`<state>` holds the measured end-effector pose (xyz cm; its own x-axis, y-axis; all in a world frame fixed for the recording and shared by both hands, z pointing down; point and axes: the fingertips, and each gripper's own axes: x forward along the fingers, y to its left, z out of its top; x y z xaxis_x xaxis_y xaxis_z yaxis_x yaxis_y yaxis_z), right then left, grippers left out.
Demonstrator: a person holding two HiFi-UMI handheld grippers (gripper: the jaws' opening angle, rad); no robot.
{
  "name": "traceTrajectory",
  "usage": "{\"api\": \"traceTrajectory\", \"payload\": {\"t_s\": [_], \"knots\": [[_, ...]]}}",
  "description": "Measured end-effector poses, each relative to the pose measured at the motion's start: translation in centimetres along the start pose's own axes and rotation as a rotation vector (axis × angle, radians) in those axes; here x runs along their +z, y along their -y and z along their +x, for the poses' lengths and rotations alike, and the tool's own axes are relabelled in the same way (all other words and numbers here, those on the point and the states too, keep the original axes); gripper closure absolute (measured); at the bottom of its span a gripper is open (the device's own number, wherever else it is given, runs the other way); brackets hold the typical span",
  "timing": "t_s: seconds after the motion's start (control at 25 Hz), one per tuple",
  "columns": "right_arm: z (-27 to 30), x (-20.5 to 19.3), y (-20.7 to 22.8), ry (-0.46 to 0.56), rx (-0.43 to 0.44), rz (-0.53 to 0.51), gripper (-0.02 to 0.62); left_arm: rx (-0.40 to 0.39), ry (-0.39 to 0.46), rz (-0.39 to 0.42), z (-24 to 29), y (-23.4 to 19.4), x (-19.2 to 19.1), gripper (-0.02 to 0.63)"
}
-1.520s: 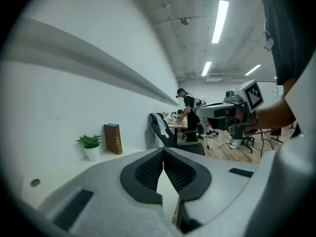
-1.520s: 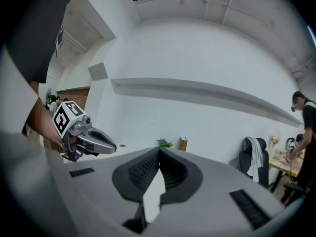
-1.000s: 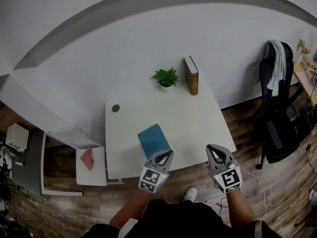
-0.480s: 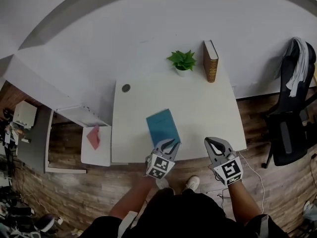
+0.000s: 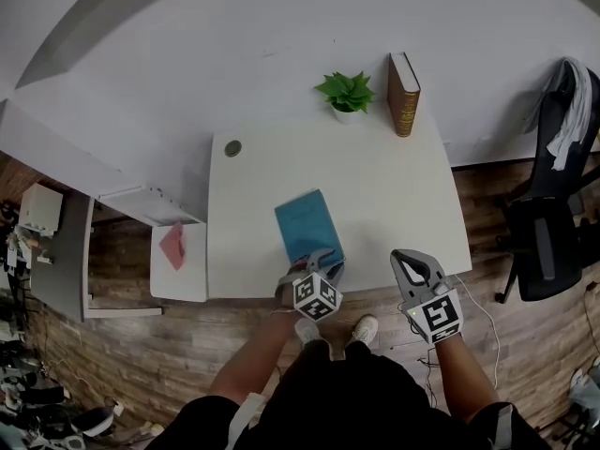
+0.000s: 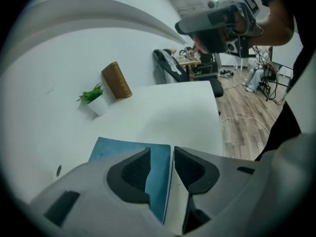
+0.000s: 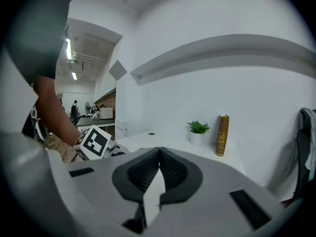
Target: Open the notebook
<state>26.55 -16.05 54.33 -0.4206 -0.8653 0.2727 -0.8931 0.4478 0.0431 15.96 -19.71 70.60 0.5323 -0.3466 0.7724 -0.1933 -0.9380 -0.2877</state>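
A closed teal notebook (image 5: 303,223) lies flat on the white table (image 5: 394,186), near its front edge. My left gripper (image 5: 320,257) points down at the notebook's near right corner. In the left gripper view the notebook (image 6: 116,149) lies under the left gripper (image 6: 172,150); its jaws are opening with a narrow gap, and the cover's right edge runs beneath that gap, not pinched. My right gripper (image 5: 413,260) hovers at the table's front edge, right of the notebook. In its own view the right gripper (image 7: 159,150) has its pads touching, with nothing between them.
A small potted plant (image 5: 345,92) and an upright brown book (image 5: 404,81) stand at the table's back against the wall. A black office chair (image 5: 548,223) stands to the right. A low white unit with a red item (image 5: 173,245) sits left of the table.
My left gripper has dropped onto the notebook's near right corner and its jaws have parted a little. The right gripper has sunk slightly.
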Motion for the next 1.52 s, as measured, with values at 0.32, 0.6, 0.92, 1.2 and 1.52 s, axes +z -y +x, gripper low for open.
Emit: {"api": "traceTrajectory", "payload": {"t_s": [0.32,0.6,0.92,1.2,1.52], "knots": [[0.5,-0.1,-2.6,-0.013,0.002,-0.009,0.592,-0.081,-0.109,0.045,2.3,0.7,-1.2,0.466],[1.2,0.4,-3.6,-0.003,0.005,-0.005,0.592,-0.123,-0.111,0.047,2.5,0.7,-1.0,0.489],[2.6,0.9,-5.6,-0.008,0.030,-0.026,0.592,-0.137,-0.083,0.078,2.4,0.7,-1.1,0.494],[2.7,1.2,-6.6,-0.011,0.023,0.000,0.592,-0.142,0.002,0.045,1.5,1.0,-0.8,0.556],[2.4,1.0,-8.1,-0.023,0.029,-0.005,0.592,-0.054,0.145,-0.090,-0.8,-0.2,0.3,0.586]]}}
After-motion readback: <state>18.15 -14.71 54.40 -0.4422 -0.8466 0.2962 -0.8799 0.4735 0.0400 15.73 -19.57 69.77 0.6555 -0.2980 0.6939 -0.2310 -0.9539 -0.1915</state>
